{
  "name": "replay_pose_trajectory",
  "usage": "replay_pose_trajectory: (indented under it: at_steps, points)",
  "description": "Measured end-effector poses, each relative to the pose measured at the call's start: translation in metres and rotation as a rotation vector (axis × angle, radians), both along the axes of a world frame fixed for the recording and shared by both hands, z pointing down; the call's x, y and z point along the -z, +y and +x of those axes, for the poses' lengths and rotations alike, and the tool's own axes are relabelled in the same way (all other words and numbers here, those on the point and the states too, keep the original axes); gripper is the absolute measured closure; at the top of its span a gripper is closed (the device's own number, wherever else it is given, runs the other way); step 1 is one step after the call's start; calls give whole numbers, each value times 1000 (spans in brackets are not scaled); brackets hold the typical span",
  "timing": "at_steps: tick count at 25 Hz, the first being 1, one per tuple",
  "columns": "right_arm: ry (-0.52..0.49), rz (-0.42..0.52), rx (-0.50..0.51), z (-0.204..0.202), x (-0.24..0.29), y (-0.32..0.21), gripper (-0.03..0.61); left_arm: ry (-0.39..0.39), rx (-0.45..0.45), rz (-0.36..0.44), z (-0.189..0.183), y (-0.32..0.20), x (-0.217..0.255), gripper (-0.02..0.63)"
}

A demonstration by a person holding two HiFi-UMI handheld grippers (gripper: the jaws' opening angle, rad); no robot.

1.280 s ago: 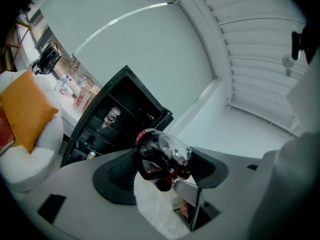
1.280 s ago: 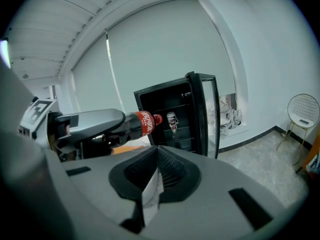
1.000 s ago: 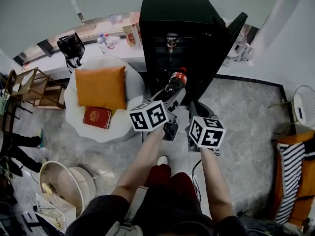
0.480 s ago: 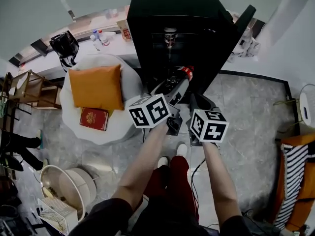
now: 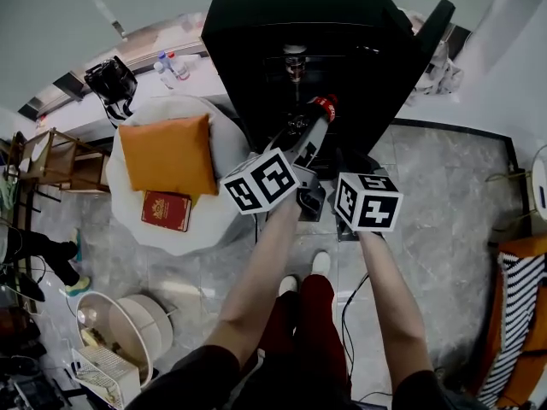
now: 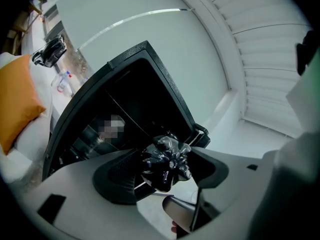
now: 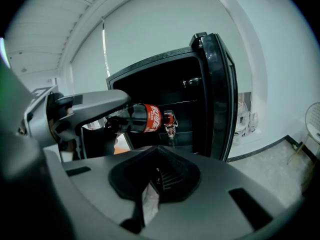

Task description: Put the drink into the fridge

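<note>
right gripper [image 7: 159, 176]: jaws closed together, nothing between them, low at the right of the left one.
left gripper [image 5: 301, 143]: jaws spread wide and clamped on the cola bottle's body, pointing at the fridge.
cola bottle [image 5: 318, 114]: dark, red label, red cap; lies about level, base towards the person, cap towards the fridge opening; on no shelf.
orange cushion [image 5: 167, 154]: on white pouf [image 5: 224, 126], left of the grippers; red book [image 5: 167, 210] beside it.
fridge [image 5: 282, 24]: black, door [image 7: 217, 94] swung open at the right.
shelf item [image 5: 295, 62]: small container inside, on an upper shelf.
</note>
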State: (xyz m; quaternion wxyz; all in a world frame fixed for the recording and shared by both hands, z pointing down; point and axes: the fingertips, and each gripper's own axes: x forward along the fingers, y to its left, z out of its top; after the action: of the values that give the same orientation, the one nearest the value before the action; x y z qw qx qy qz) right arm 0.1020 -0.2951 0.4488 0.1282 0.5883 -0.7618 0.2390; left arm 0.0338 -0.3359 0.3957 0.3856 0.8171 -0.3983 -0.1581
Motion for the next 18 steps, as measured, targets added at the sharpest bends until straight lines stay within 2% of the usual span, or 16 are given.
replay_pose_trajectory:
  at_steps: [9,18]
  points:
    - [35,-12,42,5,-1,-42,560,58,89,23,-5,-46,14,298]
    - [57,-24,86,2,1,-94,560,69,145,76,-9,-92,38,298]
